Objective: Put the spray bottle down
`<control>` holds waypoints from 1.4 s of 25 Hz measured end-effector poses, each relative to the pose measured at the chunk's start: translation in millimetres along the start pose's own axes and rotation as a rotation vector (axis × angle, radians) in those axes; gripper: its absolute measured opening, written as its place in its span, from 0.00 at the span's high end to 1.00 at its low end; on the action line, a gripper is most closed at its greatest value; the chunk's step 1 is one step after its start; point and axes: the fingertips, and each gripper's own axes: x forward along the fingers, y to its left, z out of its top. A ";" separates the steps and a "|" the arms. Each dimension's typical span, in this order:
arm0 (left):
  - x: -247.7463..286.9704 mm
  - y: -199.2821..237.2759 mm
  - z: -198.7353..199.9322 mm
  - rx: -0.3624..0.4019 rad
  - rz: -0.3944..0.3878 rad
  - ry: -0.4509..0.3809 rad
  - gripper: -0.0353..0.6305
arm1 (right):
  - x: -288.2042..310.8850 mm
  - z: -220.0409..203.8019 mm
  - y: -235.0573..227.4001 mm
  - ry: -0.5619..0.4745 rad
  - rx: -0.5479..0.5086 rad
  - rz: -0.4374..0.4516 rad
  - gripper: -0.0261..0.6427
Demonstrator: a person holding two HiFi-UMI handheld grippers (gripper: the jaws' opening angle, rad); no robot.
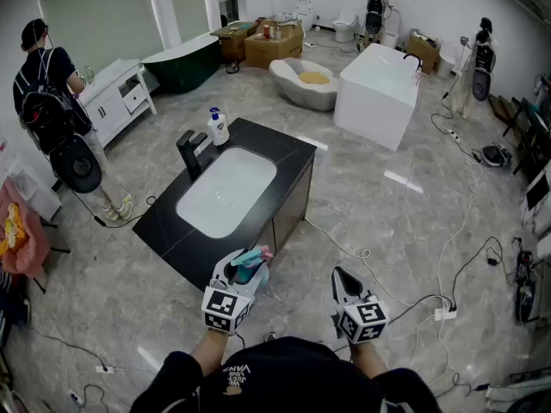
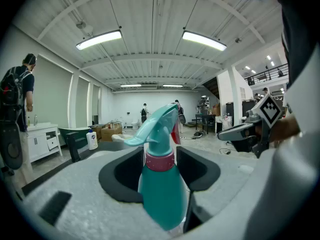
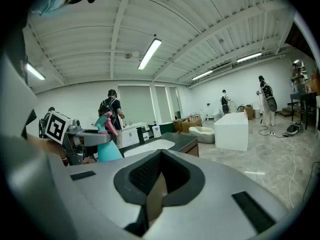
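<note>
From the head view, the left gripper [image 1: 240, 274] has the spray bottle [image 1: 250, 264] clamped in its jaws, right at the near end of the black counter [image 1: 289, 157]. Whether the bottle is over the top or just short of its edge I cannot tell. The white basin [image 1: 228, 188] fills the middle of that counter, with the black faucet [image 1: 190, 153] and a soap pump bottle [image 1: 217, 128] at the far side. I would judge the bare strip nearest the bottle to be the likely spot to set it down. The right gripper [image 1: 346, 280] hangs beside the left one, off the counter's right side and clear of the path. In the left gripper view, the spray bottle [image 2: 160, 186] stands upright between the jaws. They are closed on its teal body below the pink collar, and its nozzle points up and to the left. The soap pump bottle [image 2: 91, 140] lies well ahead. In the right gripper view, the right gripper [image 3: 162, 152] has its jaws closed together on nothing. The spray bottle [image 3: 107, 150] shows off to its left, and the counter [image 3: 186, 142] lies ahead. A person with a backpack [image 1: 47, 101] stands at a white cabinet, well apart from all this.
</note>
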 end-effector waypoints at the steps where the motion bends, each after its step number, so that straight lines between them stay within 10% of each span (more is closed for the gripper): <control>1: -0.5 2.9 -0.4 0.000 -0.003 0.000 0.62 | 2.3 0.5 3.0 -0.004 0.002 -0.001 0.96; 18: 23.6 29.5 -8.2 -0.017 -0.084 0.005 0.62 | 33.1 -1.0 2.8 -0.023 0.033 -0.077 0.96; 35: 145.8 12.0 23.9 -0.067 0.178 -0.010 0.62 | 104.9 43.9 -142.5 0.011 0.000 0.164 0.96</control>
